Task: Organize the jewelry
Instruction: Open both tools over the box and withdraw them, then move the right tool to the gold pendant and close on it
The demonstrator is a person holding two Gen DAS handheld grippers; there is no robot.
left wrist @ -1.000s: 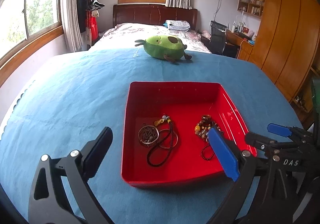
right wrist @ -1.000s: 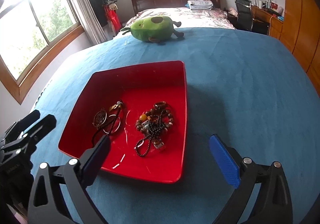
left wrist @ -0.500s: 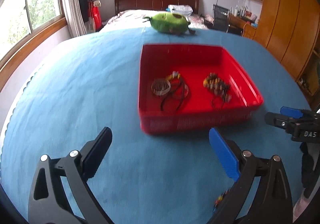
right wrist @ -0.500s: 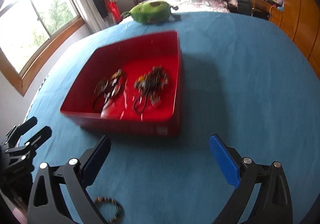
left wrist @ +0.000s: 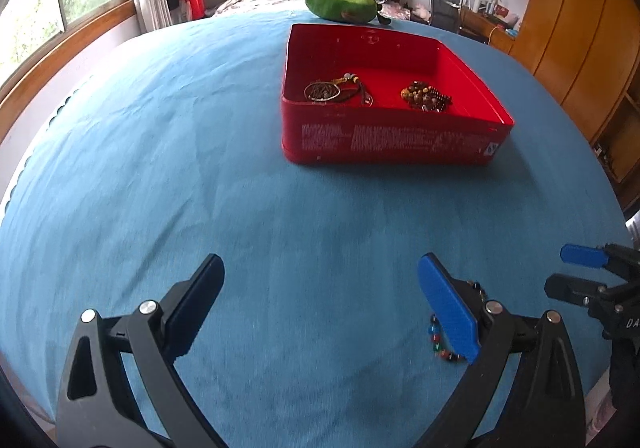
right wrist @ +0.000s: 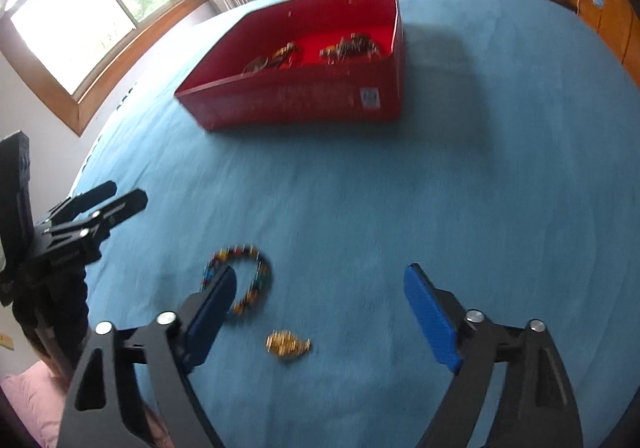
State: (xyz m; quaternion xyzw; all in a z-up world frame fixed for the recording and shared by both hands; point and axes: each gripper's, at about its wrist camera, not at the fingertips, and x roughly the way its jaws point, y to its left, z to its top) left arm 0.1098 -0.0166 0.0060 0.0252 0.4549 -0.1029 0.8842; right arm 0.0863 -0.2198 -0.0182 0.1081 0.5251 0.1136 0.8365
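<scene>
- Right wrist view: the right gripper [right wrist: 316, 312] hangs over the blue cloth [right wrist: 440, 187] with its fingers spread; they have just been closing a little, and nothing is pinched between them
- A small gold piece [right wrist: 288, 344] lies on the cloth between the fingers; a multicoloured bead bracelet [right wrist: 244, 280] lies just beyond it, partly hidden behind the left finger
- Left wrist view: the left gripper [left wrist: 320, 308] also stands wide and empty over bare cloth, with the same bracelet peeking out behind its right finger
- The red tray [left wrist: 384, 139] sits well apart, further up the cloth, already holding a dark cord necklace with a ring pendant [left wrist: 336, 91] and a heap of brown beads [left wrist: 425, 97]
- Judged step: reaching for the loose pieces still outside the tray; the gold piece seems the nearer target
- Next move calls for lowering the fingers to straddle the piece and closing low against the cloth, as it is small and flat
- A green avocado plush [left wrist: 340, 3] rests beyond the tray, out of the way; the bracelet nearby could get nudged
</scene>
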